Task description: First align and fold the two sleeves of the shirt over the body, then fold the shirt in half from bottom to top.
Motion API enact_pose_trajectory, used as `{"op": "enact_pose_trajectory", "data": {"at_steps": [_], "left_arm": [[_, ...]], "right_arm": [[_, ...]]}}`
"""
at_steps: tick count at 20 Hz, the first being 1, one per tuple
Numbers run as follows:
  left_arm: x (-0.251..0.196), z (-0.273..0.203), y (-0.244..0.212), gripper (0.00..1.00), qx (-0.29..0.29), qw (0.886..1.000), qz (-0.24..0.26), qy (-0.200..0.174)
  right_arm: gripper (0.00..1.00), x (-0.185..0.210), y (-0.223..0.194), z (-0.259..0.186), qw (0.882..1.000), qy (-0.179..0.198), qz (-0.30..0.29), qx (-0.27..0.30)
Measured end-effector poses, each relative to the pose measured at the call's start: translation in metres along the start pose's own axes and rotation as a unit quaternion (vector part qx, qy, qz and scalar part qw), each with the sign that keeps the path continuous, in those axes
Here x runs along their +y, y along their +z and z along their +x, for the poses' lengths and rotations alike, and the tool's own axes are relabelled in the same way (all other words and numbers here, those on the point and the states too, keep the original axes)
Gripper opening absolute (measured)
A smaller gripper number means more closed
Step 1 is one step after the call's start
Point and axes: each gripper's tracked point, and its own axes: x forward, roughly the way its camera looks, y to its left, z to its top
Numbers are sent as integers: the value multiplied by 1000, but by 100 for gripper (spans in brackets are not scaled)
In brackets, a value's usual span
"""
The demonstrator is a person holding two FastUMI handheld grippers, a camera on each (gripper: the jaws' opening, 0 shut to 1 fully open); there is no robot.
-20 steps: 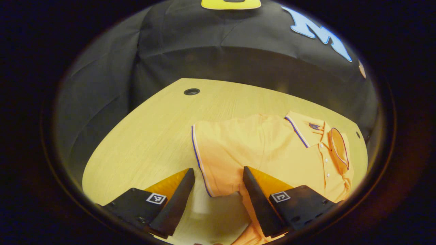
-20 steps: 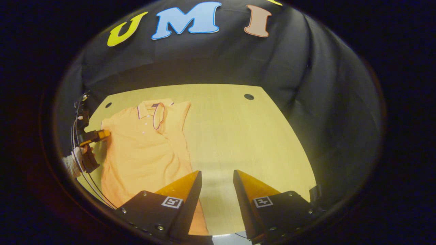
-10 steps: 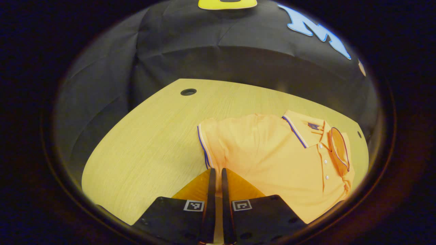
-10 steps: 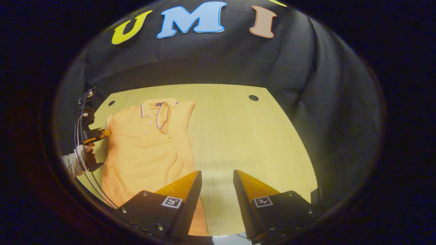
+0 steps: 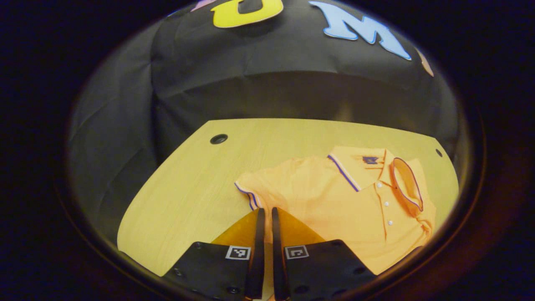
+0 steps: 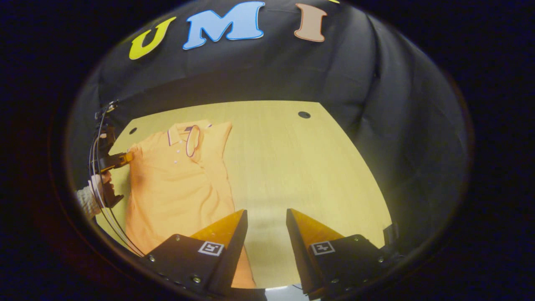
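Note:
An orange polo shirt (image 5: pixel 326 196) with dark-trimmed collar lies face up on the wooden table (image 5: pixel 188 175). My left gripper (image 5: pixel 265 212) is shut on the shirt's near sleeve (image 5: pixel 250 193), whose striped cuff bunches at the fingertips. The other sleeve (image 5: pixel 404 184) lies folded over the chest beside the collar. In the right gripper view the shirt (image 6: pixel 175 179) lies at the left, and the left gripper (image 6: pixel 125 158), held by a hand (image 6: pixel 97 184), pinches its far edge. My right gripper (image 6: pixel 265 213) stands open above bare table just right of the shirt's hem.
The table (image 6: pixel 292 167) has small round holes near its far corners (image 5: pixel 218 139) (image 6: pixel 304 114). Black cloth walls close the table in at the back and sides. Cables (image 6: pixel 98 196) hang from the left gripper at the table's left edge.
The left gripper shut on the sleeve's cuff, then drew it in so the sleeve bunched up and rose slightly. The right gripper stayed open and hardly moved.

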Motion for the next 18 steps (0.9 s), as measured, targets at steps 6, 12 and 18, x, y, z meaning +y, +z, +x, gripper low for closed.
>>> {"op": "enact_pose_trajectory", "data": {"at_steps": [6,12,18], "left_arm": [[-95,-10,32,17,-40,992,92,-76],[-162,-26,18,16,-29,978,153,-138],[-176,-34,3,84,-5,977,133,-166]], "right_arm": [[61,-11,-10,-3,1000,-10,23,0],[61,-18,-19,-7,999,-15,44,3],[61,-15,-21,-5,999,-10,48,5]]}}
